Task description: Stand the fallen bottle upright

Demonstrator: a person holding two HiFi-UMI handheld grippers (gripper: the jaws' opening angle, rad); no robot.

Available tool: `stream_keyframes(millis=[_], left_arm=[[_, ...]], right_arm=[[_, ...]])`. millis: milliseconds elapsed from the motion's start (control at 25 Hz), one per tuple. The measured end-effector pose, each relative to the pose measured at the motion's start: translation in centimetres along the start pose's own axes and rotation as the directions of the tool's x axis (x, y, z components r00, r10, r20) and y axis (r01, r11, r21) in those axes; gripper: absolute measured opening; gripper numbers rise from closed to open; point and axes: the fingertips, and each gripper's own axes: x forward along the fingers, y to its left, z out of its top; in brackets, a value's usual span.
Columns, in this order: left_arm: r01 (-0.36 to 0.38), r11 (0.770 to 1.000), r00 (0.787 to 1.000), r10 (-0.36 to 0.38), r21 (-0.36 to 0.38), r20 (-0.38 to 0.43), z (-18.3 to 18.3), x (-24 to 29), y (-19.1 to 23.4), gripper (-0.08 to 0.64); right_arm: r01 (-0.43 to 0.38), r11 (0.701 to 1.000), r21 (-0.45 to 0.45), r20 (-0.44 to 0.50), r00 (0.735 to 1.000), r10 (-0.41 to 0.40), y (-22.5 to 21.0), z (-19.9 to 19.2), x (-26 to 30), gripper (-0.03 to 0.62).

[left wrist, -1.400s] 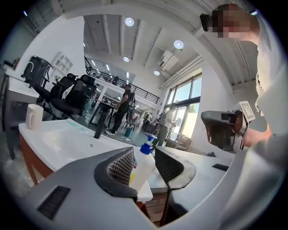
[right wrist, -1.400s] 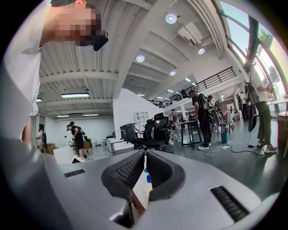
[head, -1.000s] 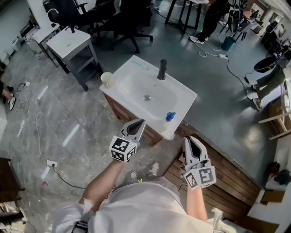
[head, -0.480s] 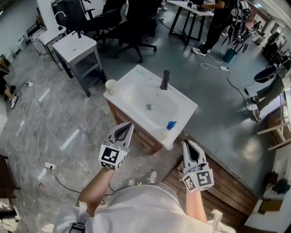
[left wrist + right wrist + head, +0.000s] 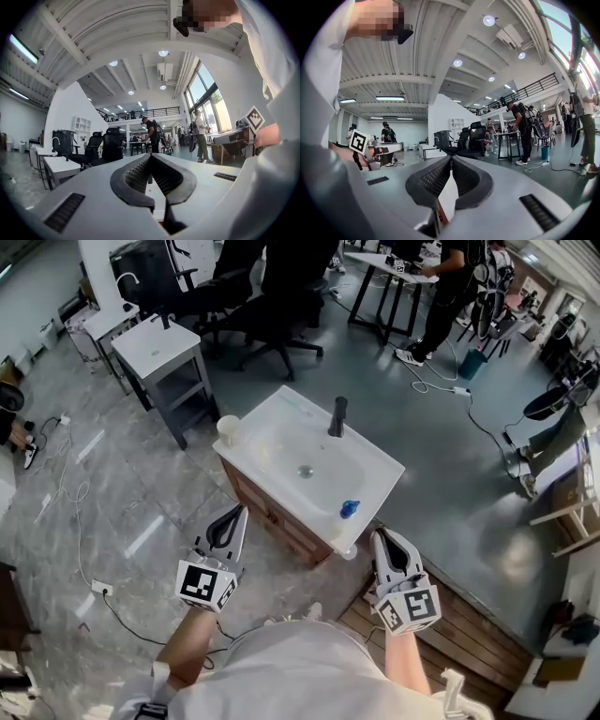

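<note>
Looking down in the head view, the bottle lies on its side on the sink top, right of the bowl near the front right corner, well apart from the tap. The left gripper hangs off the cabinet's front left and the right gripper sits just beside that front right corner, neither touching a thing. Left gripper view next: ribbed pads pressed together at the tips, nothing between them, chairs beyond. Right gripper view: same story, jaws closed tip to tip and empty.
</note>
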Motion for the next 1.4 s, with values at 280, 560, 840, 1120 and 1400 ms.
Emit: stream_keyframes(millis=[280, 560, 840, 1120, 1400], left_arm=[[-0.065, 0.998, 0.998, 0.065, 0.001, -0.009, 1.1, -1.1, 0.5, 0.018], [-0.081, 0.997, 0.997, 0.081, -0.001, 0.006, 2.8, -0.9, -0.4, 0.018], [-0.050, 0.999, 0.999, 0.050, -0.001, 0.010, 3.1, 0.0, -2.5, 0.018], [-0.059, 0.998, 0.998, 0.059, 0.005, 0.013, 3.1, -0.1, -3.6, 0.018], [-0.046, 0.999, 0.999, 0.046, 0.002, 0.011, 2.3, 0.4, -5.4, 0.018]], right_arm=[[0.005, 1.000, -0.005, 0.003, 1.000, -0.005, -1.8, 0.9, 0.2, 0.041], [0.015, 1.000, -0.011, 0.007, 1.000, -0.015, -3.3, 1.3, 0.3, 0.041], [0.004, 1.000, -0.009, 0.035, 0.999, -0.003, -3.9, 1.7, -1.1, 0.041], [0.039, 0.998, -0.038, 0.013, 0.999, -0.039, -5.3, 1.3, -2.4, 0.041], [0.057, 0.998, -0.041, 0.014, 0.998, -0.056, -6.7, 0.9, -3.7, 0.041]])
